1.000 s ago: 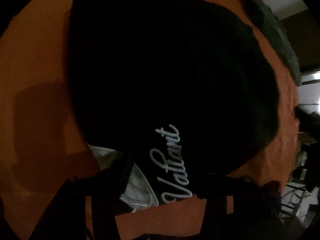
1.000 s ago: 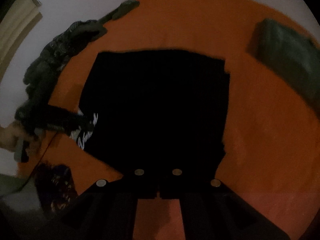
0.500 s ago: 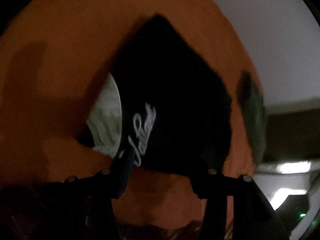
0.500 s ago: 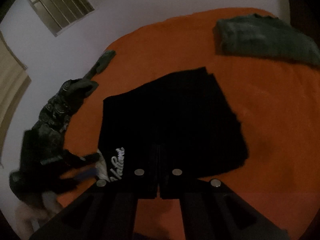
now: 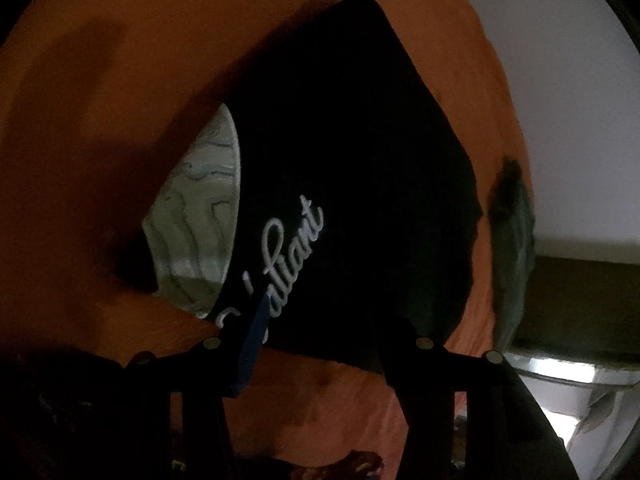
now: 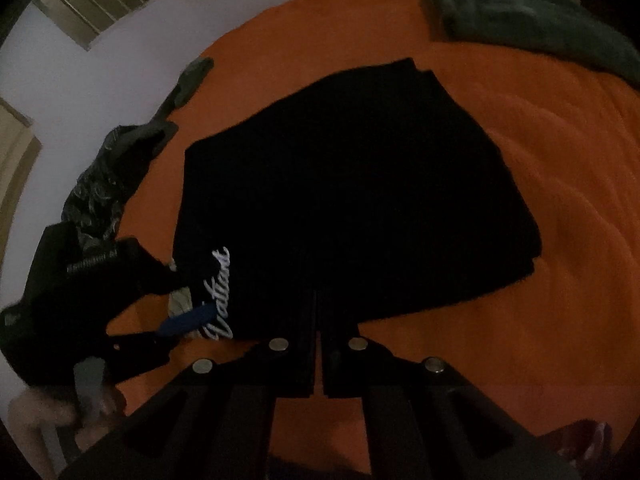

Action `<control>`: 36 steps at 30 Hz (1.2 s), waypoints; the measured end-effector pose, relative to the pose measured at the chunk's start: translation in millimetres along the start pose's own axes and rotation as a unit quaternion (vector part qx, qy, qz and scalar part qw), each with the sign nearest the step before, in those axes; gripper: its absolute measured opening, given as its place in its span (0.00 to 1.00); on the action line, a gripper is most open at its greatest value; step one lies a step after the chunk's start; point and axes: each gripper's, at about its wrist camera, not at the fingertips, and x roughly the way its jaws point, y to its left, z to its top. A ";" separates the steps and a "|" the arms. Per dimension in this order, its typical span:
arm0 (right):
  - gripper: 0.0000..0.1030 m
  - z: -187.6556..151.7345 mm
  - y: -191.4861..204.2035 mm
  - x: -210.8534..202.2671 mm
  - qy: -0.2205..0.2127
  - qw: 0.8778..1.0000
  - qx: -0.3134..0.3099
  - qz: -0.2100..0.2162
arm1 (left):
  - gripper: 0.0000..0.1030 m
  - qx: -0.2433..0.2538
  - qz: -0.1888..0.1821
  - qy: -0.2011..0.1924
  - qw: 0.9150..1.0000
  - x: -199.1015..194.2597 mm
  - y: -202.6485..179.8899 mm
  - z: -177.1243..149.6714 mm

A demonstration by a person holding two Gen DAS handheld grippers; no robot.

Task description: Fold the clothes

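The black garment lies on the orange bed, folded to a rough rectangle, with white script lettering at its near left corner.

Left tool: jaws stand apart at that lettered corner. One blue-padded finger lies against the edge of the cloth beside the script; the other is dark against the dark fabric. It cannot be told whether any cloth is pinched. A pale patterned lining or print shows where the corner is turned up.

Right tool: jaws closed together, only a thin slit between them, at the near edge of the garment. Whether a layer of cloth is caught in them cannot be made out.

Judgement: the step in hand is a further fold, with both tools working the near edge. The next move calls for a sure hold on both points and an even carry across, so the edges meet.

Hidden or unclear: lighting is poor and black cloth swallows fold lines and fingertips. A green garment lies folded at the far right of the bed; a dark patterned heap sits at the left edge. A hand is blurred at the frame's lower left.
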 end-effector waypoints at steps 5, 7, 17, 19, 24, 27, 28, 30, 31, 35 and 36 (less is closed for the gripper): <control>0.00 -4.4 1.9 -2.9 -0.006 1.000 0.001 -0.015 | 0.51 0.029 0.020 -0.003 0.999 -14.9 8.3 -6.0; 0.01 -1.5 -1.2 -11.2 -0.014 1.000 0.013 -0.018 | 0.51 0.026 0.026 -0.008 0.999 -14.0 10.5 -5.9; 0.19 -3.0 0.2 -8.2 -0.019 0.999 0.031 -0.007 | 0.51 -0.002 0.014 0.007 1.000 -23.5 29.5 -8.2; 0.19 -4.7 2.4 -2.1 -0.012 0.999 0.032 -0.008 | 0.51 -0.018 0.011 0.019 1.000 -35.0 45.5 -11.0; 0.24 -2.9 -1.3 7.1 -0.010 0.998 0.067 0.013 | 0.51 -0.034 -0.003 0.008 0.999 -41.0 66.1 -5.6; 0.47 -1.5 -17.5 10.7 -0.023 0.993 0.116 0.028 | 0.51 -0.042 -0.008 -0.005 0.999 -39.5 75.3 1.0; 0.47 -1.5 -27.6 13.0 -0.025 0.989 0.140 0.036 | 0.51 -0.047 -0.015 -0.007 0.999 -38.6 78.9 2.2; 0.46 -2.5 -46.4 16.3 -0.025 0.981 0.183 0.059 | 0.51 -0.060 -0.035 -0.010 0.998 -35.4 85.4 6.4; 0.46 -3.0 -56.1 17.4 -0.026 0.976 0.204 0.068 | 0.51 -0.069 -0.047 -0.013 0.996 -34.7 89.8 8.9; 0.46 -10.1 -91.3 22.7 -0.012 0.952 0.296 0.083 | 0.52 -0.075 -0.047 -0.006 0.996 -38.5 98.9 9.1; 0.46 -13.1 -99.5 23.5 -0.007 0.944 0.319 0.088 | 0.52 -0.067 -0.045 -0.008 0.997 -41.8 97.1 7.3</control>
